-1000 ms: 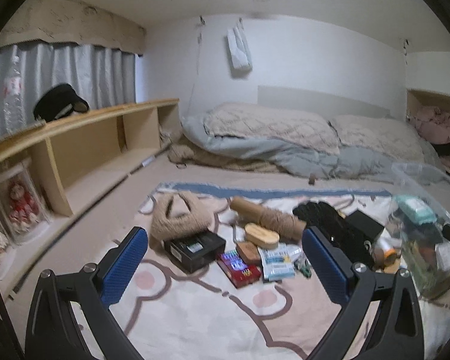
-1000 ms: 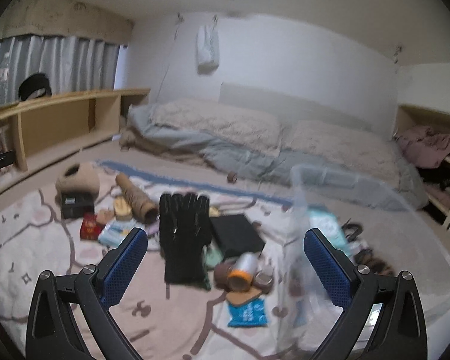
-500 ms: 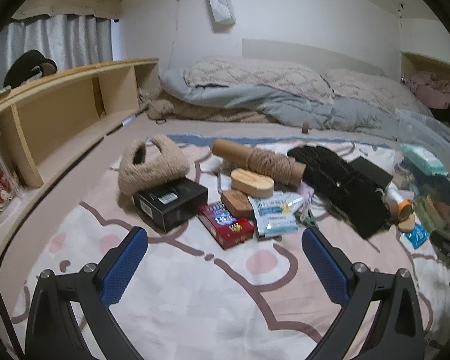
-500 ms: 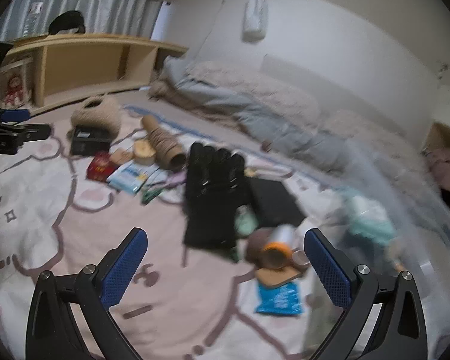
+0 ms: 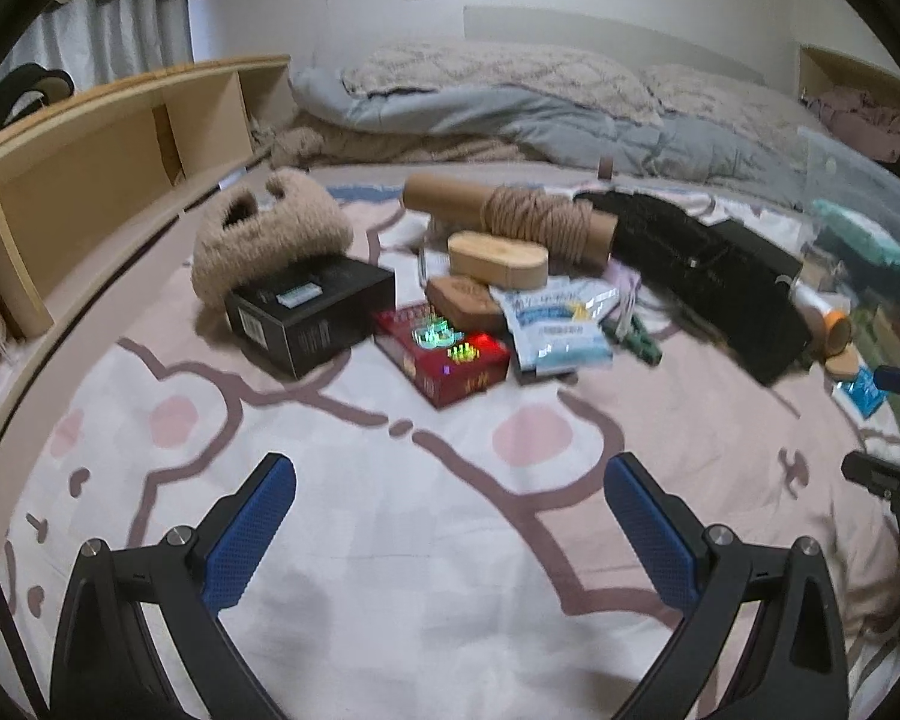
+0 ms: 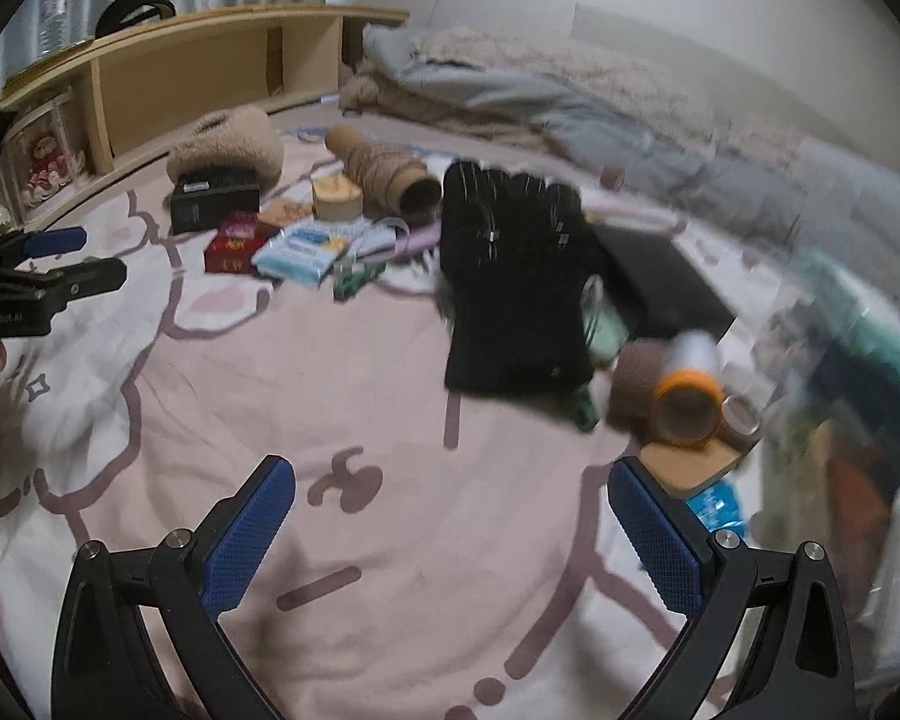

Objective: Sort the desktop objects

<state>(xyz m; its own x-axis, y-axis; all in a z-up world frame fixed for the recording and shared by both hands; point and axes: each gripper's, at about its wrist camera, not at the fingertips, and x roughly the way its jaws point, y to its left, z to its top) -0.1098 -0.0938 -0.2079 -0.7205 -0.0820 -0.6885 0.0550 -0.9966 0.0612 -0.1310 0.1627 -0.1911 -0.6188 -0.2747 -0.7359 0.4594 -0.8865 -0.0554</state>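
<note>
A heap of objects lies on a pink patterned blanket (image 5: 390, 540). In the left wrist view there are a black box (image 5: 312, 312), a red box (image 5: 444, 360), a fuzzy tan bag (image 5: 264, 234), a twine-wound cardboard tube (image 5: 510, 216), an oval wooden box (image 5: 498, 258) and a blue-white packet (image 5: 561, 324). My left gripper (image 5: 450, 516) is open and empty, short of the red box. In the right wrist view black gloves (image 6: 510, 276), an orange-capped tube (image 6: 687, 390) and a black notebook (image 6: 660, 282) lie ahead. My right gripper (image 6: 450, 516) is open and empty above the blanket.
A clear plastic bin (image 6: 840, 360) holding several items stands at the right. A wooden shelf (image 5: 90, 180) runs along the left. Bedding and pillows (image 5: 540, 96) lie behind the heap. The left gripper shows at the left edge of the right wrist view (image 6: 48, 264).
Both grippers have tilted down and moved closer to the heap on the blanket. Both stay open and empty.
</note>
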